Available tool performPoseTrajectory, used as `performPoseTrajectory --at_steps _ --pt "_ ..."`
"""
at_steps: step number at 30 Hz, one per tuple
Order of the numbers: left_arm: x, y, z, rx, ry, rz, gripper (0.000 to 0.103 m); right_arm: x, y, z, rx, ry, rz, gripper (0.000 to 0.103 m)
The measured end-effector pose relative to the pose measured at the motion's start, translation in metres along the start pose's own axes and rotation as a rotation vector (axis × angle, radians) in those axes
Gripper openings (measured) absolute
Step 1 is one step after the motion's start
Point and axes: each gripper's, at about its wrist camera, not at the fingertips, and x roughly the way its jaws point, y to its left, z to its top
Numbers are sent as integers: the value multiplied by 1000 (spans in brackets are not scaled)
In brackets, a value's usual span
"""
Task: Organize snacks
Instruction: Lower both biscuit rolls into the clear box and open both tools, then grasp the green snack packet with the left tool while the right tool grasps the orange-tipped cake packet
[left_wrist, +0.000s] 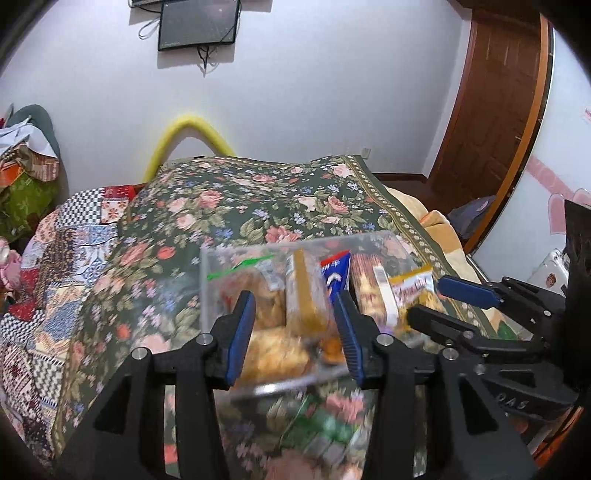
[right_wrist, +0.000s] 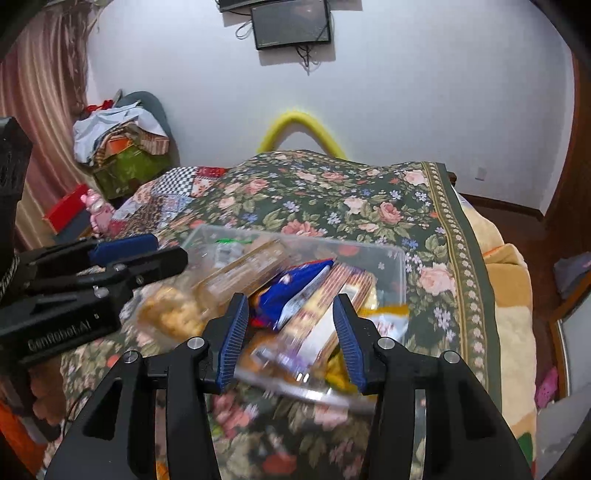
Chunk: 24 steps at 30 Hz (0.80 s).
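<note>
The clear snack box (left_wrist: 310, 243) lies long axis nine-to-three, its blurred packets pointing toward twelve, while left gripper (left_wrist: 295, 332) and right gripper (right_wrist: 291, 336) gape wide, empty.

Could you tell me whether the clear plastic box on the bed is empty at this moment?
No, the clear plastic box holds several snack packets, among them a blue packet.

You see a floral bedspread (left_wrist: 258, 206) covering the bed, with a patchwork quilt (left_wrist: 55, 258) at its left edge. A yellow foam tube (left_wrist: 184, 127) arches against the far wall, below a dark wall-mounted screen (left_wrist: 199, 24). A brown wooden door (left_wrist: 491, 96) stands at far right. Piled fabrics and boxes (right_wrist: 122, 147) sit far left, beside a pink striped curtain (right_wrist: 40, 92).
</note>
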Motion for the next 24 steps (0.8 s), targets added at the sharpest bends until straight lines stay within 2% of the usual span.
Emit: performPoseTrajectory --at_steps 5,11,18,24 --pt "-29 10 -31 -12 15 6 47 -18 11 -26 -4 20 23 53" --pt "-55 17 -81 -11 66 19 48 -28 32 -69 -13 104 62 56" --pt "-68 20 -137 -12 136 34 49 -16 69 -113 -23 214 128 60" --pt "-75 30 -165 -86 171 9 49 0 99 -131 -50 256 153 68"
